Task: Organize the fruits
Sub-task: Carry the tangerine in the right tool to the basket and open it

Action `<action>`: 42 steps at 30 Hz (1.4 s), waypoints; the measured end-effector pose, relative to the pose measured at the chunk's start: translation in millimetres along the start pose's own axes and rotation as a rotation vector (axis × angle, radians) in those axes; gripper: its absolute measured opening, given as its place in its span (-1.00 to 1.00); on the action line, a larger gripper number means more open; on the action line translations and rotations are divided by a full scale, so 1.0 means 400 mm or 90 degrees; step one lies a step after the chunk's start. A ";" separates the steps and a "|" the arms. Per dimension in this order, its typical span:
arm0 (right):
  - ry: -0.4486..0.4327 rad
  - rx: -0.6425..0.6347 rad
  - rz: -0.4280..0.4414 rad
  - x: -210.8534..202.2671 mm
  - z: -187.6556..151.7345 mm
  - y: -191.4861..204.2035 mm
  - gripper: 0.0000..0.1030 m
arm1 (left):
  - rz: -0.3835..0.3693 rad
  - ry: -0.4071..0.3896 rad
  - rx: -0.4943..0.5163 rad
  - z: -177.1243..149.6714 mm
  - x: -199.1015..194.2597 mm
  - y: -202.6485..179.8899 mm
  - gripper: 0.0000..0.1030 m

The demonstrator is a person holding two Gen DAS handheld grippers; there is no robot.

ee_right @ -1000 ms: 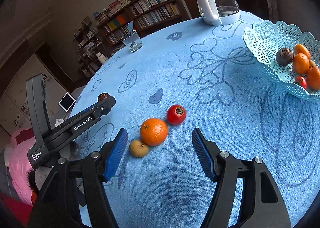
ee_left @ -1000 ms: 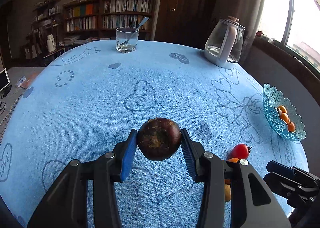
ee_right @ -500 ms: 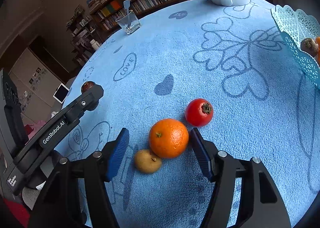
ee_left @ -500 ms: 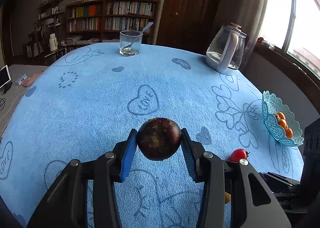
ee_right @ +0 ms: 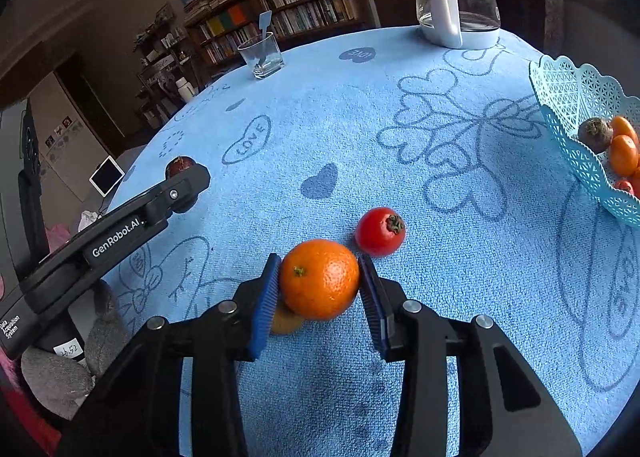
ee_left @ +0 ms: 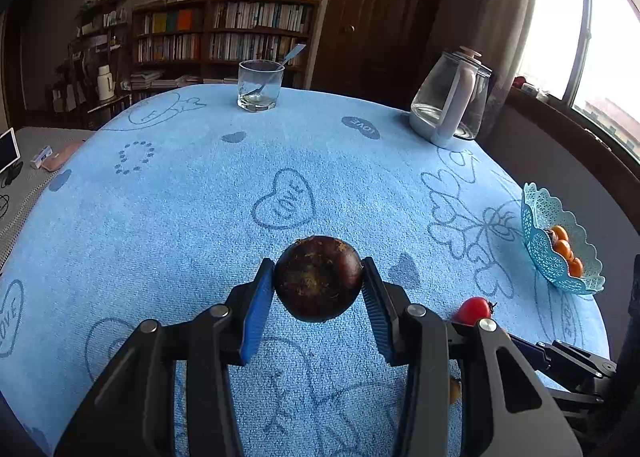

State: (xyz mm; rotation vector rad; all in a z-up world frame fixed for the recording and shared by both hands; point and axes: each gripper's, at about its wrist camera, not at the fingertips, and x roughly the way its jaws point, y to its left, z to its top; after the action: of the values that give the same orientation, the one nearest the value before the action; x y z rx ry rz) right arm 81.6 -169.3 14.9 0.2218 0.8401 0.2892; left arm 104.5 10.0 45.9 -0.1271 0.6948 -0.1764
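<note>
Blue cloth [ee_right: 460, 297] with heart prints covers the round table; glass [ee_left: 260, 85] and kettle [ee_left: 452, 105] stand at the far edge, bookshelves behind. Basket [ee_right: 568, 105] sits at the right edge of the table and already holds several fruits: at least two orange ones, one dark one, and a bit of red low down; the exact count cannot be told. Left gripper [ee_left: 318, 285] pinches a dark round fruit [ee_left: 318, 279] between its blue pads, both pads pressing on it, well apart from the basket. Right gripper [ee_right: 319, 285] has just been closing its jaws, with the orange [ee_right: 319, 279] between them; both pads now appear to touch its sides, so I read it as gripped, though whether it is clear of the cloth cannot be told. Small brown fruit [ee_right: 285, 321] lies touching the orange, partly hidden under it and the left pad. Tomato [ee_right: 379, 231] lies just beside the right pad, loose on the cloth. Judgement: task partly done. Left to do: carry both held fruits to the basket, then collect the tomato and the brown fruit.
</note>
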 end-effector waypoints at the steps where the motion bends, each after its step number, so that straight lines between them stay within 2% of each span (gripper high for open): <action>1: -0.010 0.000 -0.001 -0.012 0.003 -0.003 -0.21 | -0.001 0.000 0.001 -0.001 0.000 -0.002 -0.14; 7: -0.050 0.021 -0.012 -0.063 0.022 -0.042 -0.21 | -0.007 -0.002 0.006 -0.004 -0.002 -0.012 -0.14; 16: -0.107 0.080 -0.051 -0.145 0.053 -0.162 -0.21 | -0.014 -0.005 0.012 -0.007 -0.005 -0.020 -0.14; 28: -0.187 0.177 -0.153 -0.265 0.073 -0.369 -0.21 | -0.015 -0.003 0.017 -0.010 -0.001 -0.030 -0.14; 35: -0.186 0.224 -0.205 -0.270 0.059 -0.477 -0.21 | -0.015 -0.002 0.019 -0.012 0.001 -0.030 -0.14; 42: -0.175 0.237 -0.217 -0.256 0.048 -0.500 -0.20 | -0.015 -0.001 0.019 -0.014 0.002 -0.032 -0.14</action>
State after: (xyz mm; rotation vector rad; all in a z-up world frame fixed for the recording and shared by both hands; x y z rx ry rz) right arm 64.1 -393.1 37.8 0.4482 0.6395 -0.2167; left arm 99.9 -2.8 43.4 -0.1063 0.6892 -0.2096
